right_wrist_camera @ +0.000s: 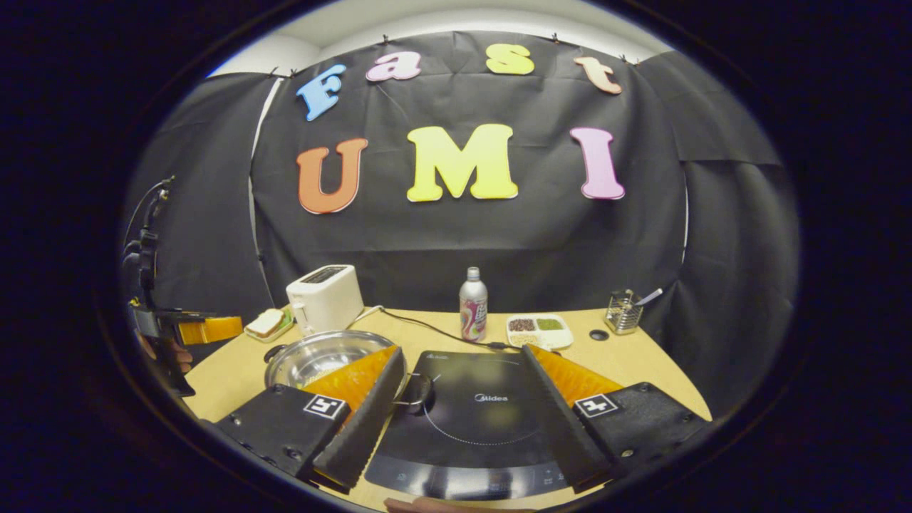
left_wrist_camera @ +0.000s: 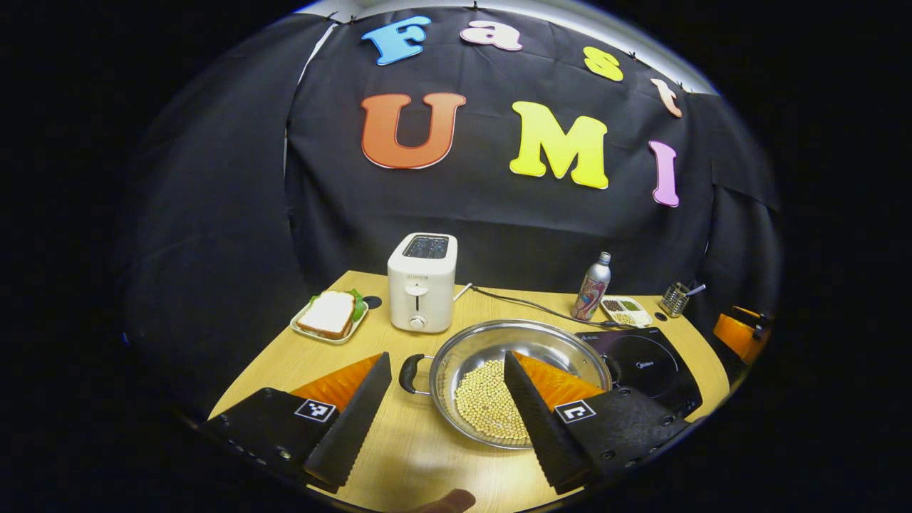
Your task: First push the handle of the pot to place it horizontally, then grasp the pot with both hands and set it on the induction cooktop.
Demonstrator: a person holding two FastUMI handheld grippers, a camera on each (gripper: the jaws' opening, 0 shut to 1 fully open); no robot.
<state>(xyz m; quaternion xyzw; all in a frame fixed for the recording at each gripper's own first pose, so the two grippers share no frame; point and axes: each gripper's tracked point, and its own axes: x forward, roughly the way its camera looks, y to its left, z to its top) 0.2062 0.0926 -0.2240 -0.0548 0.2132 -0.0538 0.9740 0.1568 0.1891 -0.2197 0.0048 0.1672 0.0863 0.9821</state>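
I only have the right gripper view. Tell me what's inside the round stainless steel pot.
Observer: A pile of pale yellow beans lies on the bottom of the round stainless steel pot.
Operator: Now report the left gripper's fingers.
Observer: The left gripper is open, with the pot's black loop handle between its fingers, not clamped.
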